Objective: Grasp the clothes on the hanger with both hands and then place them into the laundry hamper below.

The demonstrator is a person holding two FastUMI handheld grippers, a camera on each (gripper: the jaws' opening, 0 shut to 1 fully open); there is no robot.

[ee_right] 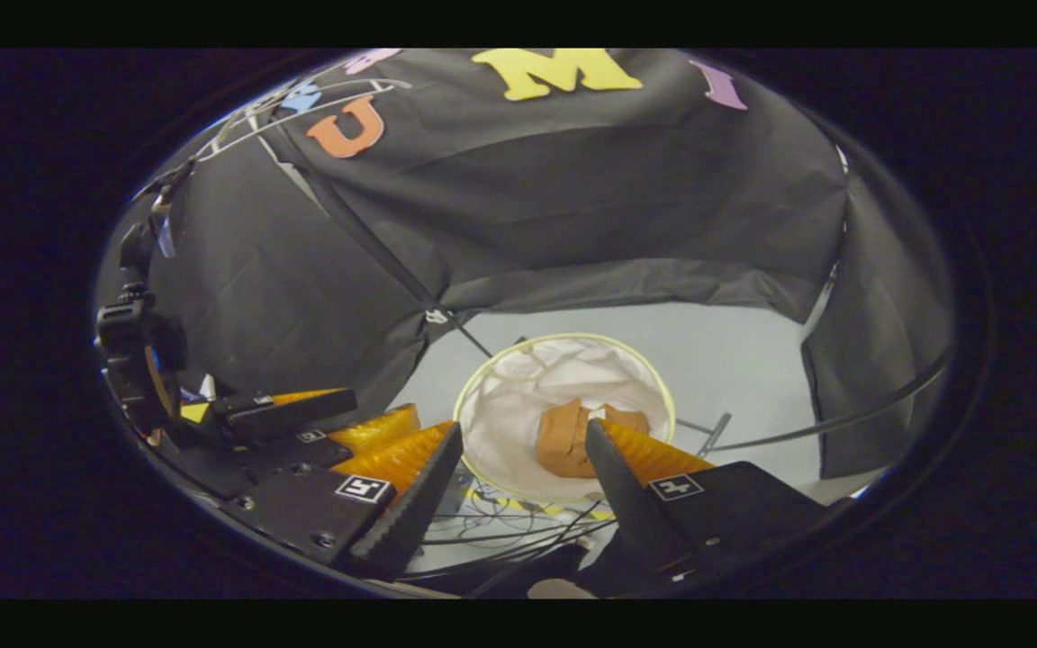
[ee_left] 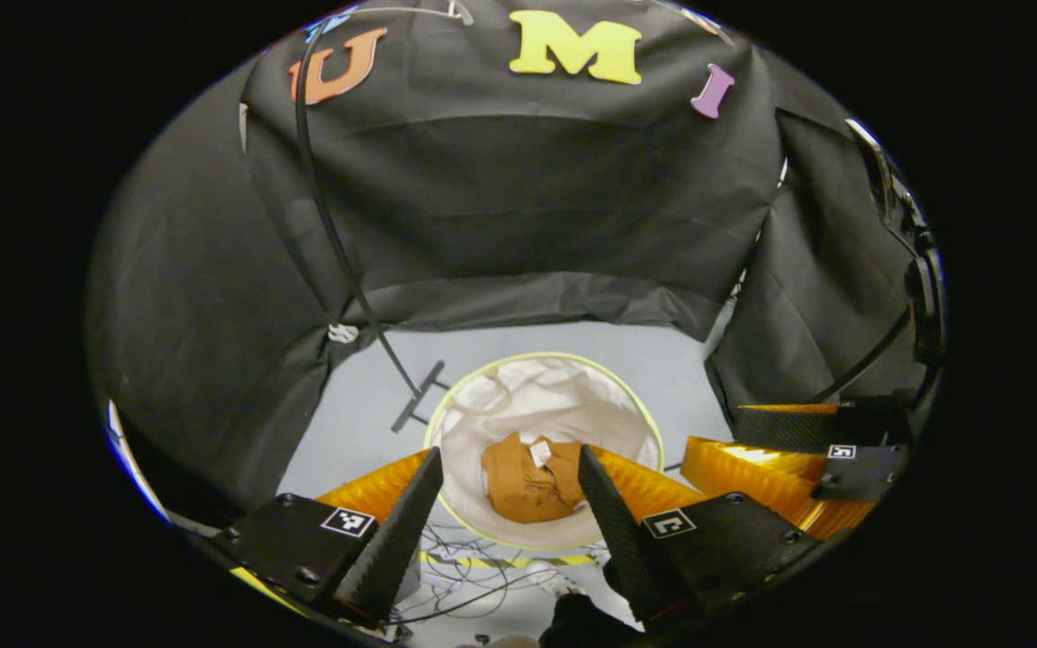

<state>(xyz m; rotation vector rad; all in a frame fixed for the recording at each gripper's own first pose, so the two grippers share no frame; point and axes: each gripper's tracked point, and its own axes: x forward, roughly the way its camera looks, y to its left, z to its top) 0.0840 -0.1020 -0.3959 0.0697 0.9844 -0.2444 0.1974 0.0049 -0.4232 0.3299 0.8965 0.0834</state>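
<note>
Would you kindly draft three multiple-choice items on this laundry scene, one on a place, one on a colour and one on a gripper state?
1. Where does the garment lie?
A. On the hanger
B. Inside the laundry hamper
C. On the floor beside the hamper

2. What colour is the garment?
A. Orange-brown
B. Blue
C. Green

3. How do the left gripper's fingers stand?
A. Shut on the garment
B. Shut on the hamper's rim
C. Spread open, holding nothing

Key: 1 B, since the garment sits crumpled at the bottom of the white laundry hamper. 2 A, as its cloth shows orange-brown against the pale lining in both gripper views. 3 C, since the left gripper has a wide gap between its fingers, with the hamper seen through it below; the right gripper stands open likewise.
</note>
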